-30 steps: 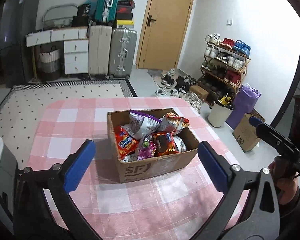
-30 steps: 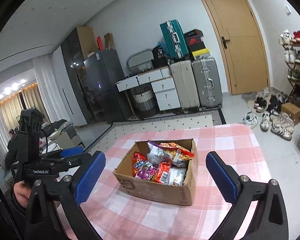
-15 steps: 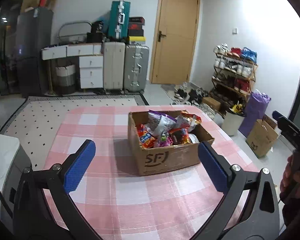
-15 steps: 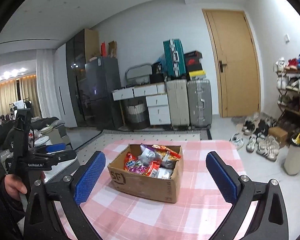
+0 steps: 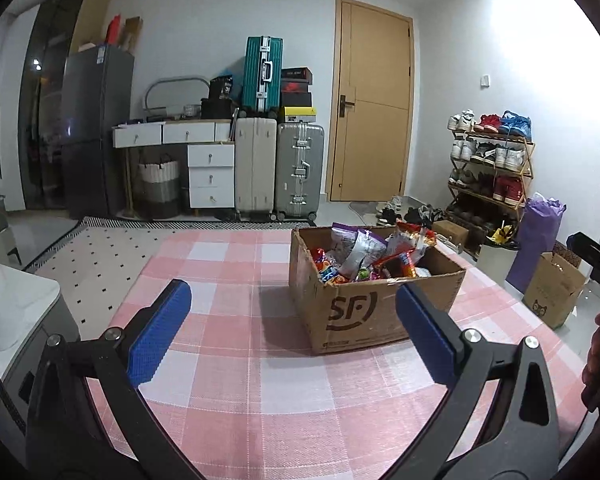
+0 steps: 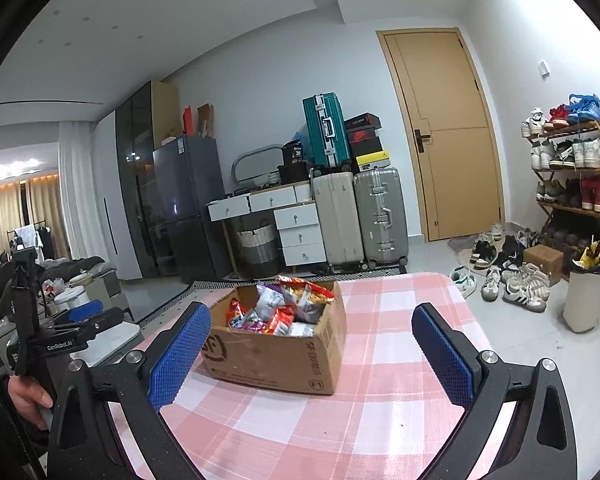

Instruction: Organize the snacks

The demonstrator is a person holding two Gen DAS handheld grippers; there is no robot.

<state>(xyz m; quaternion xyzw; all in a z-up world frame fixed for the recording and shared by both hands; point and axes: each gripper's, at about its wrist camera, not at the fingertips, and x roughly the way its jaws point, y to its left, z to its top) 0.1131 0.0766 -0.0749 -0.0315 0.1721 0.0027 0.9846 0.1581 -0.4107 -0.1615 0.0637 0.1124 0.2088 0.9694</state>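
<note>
Since a second ago: both my grippers have pulled back and levelled out, so the box now sits lower in each view and further from the pads, and more of the room shows behind it.
Table (image 5: 260, 392): pink-and-white checked cloth, bare apart from the box; it fills the lower half of both wrist views.
Cardboard box (image 5: 374, 312): sits on the cloth ahead of me; its printed long side faces my left gripper, and one corner points roughly toward my right gripper (image 6: 312, 344).
Snacks (image 5: 364, 258): a loose heap of packets inside the box, some poking above the rim; none lies out on the cloth.
Left gripper (image 5: 294, 326): jaws wide apart, nothing between them; the box lies ahead and to its right, with its near wall behind the right pad.
Right gripper: jaws wide apart and empty; the box lies ahead and left of centre, its near corner just behind the left pad.
Nearer hand: hard to call; the box stands between the two, and I judge either could reach in from above.
Next move, my guess: come forward and down over the open top to a packet.
</note>
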